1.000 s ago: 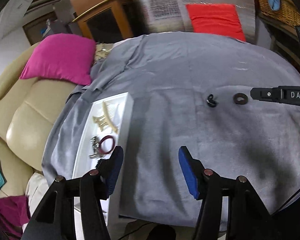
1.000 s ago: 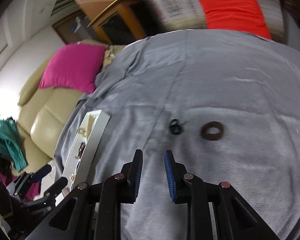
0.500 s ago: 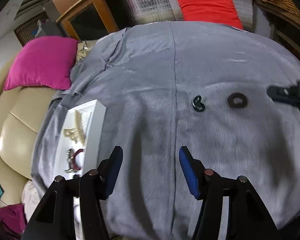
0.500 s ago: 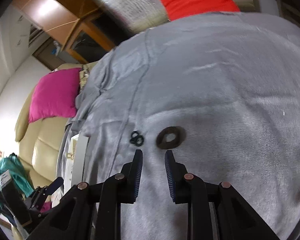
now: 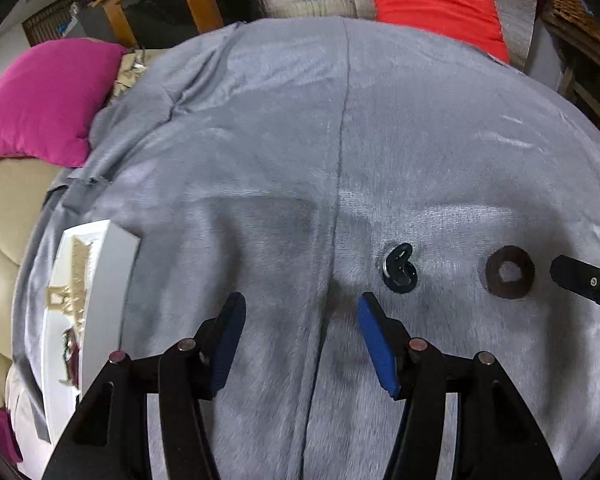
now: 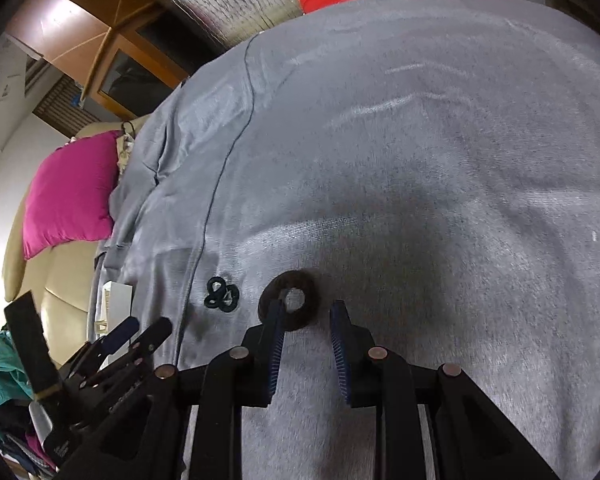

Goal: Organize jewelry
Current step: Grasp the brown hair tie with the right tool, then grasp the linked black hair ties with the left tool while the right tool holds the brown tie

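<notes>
A brown ring-shaped hair tie (image 6: 309,285) lies on the grey cloth (image 6: 420,160), right at the tips of my right gripper (image 6: 306,316). Its jaws stand a narrow gap apart, and the left fingertip overlaps the ring's rim without clamping it. A black twisted hair tie (image 6: 221,300) lies a little to the ring's left. In the left wrist view my left gripper (image 5: 300,308) hangs open and empty over bare cloth. The black tie (image 5: 399,268) is just beyond its right finger, the brown ring (image 5: 510,272) farther right, and the right gripper's tip (image 5: 580,282) beside the ring.
A white tray (image 5: 116,248) sits at the cloth's left edge, holding a gold hair clip (image 5: 66,296) and a red piece (image 5: 71,350). A pink cushion (image 5: 48,96) on a beige sofa lies beyond the tray. A red cushion (image 5: 436,4) is at the back.
Both grippers have come lower and closer to the two hair ties. The left one moved right, away from the tray. The right one rolled and its tips now reach the brown ring.
</notes>
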